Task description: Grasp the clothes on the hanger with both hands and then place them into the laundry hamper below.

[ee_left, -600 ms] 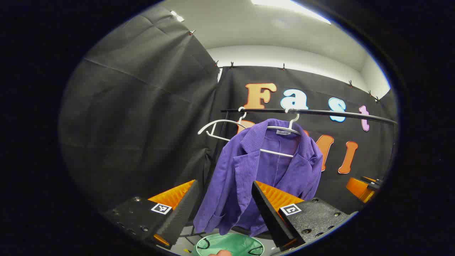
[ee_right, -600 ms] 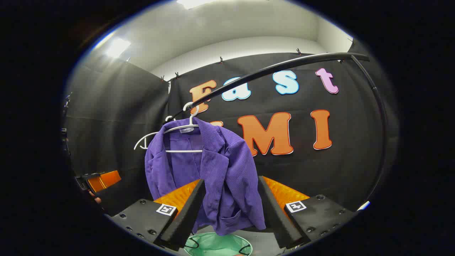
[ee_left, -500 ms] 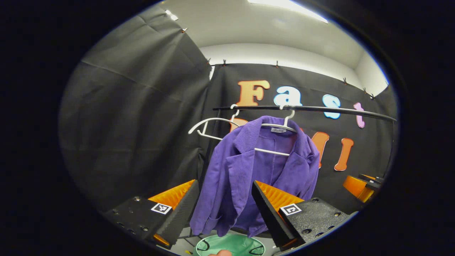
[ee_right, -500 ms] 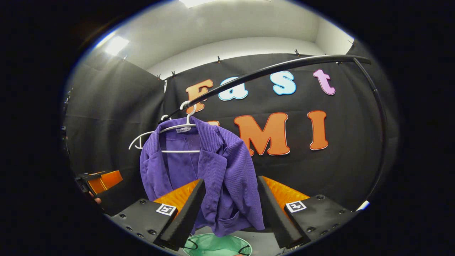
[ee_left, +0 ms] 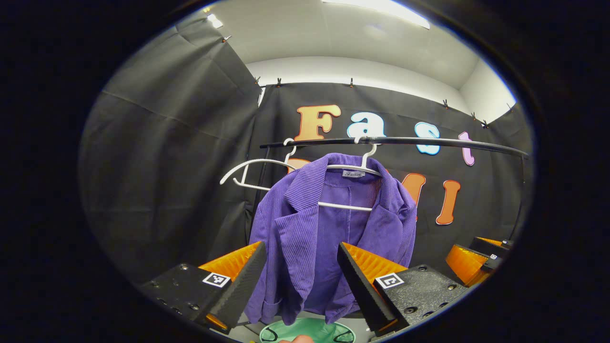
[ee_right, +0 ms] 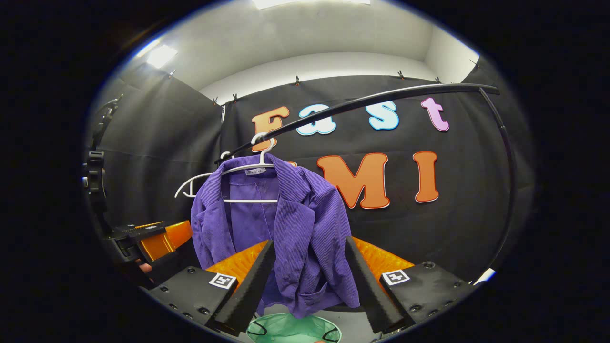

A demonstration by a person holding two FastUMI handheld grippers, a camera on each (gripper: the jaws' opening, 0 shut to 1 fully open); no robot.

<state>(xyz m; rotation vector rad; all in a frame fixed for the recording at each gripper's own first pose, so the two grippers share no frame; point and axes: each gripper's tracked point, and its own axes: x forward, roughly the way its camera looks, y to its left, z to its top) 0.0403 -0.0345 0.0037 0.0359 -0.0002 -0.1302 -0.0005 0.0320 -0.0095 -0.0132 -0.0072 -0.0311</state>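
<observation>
A purple corduroy jacket (ee_left: 329, 233) (ee_right: 286, 228) hangs on a white hanger (ee_left: 355, 167) (ee_right: 248, 169) from a black rail (ee_left: 429, 141) (ee_right: 371, 100). Below it stands a green laundry hamper (ee_left: 310, 331) (ee_right: 290, 328). My left gripper (ee_left: 300, 281) is open, short of the jacket, with its lower left front seen between the fingers. My right gripper (ee_right: 307, 281) is open too, facing the jacket's right front panel from a distance. The right gripper (ee_left: 472, 255) appears at the left gripper view's right edge. In the right gripper view the left gripper (ee_right: 157, 240) sits far left.
An empty white hanger (ee_left: 252, 174) (ee_right: 193, 186) hangs on the rail left of the jacket. The rail's upright post (ee_right: 510, 181) bends down at the right. Black cloth walls close in the booth behind and to the left.
Both grippers have moved a little closer to the jacket, which looks larger now. The left gripper view has swung, shifting the jacket leftward. Both stay open.
</observation>
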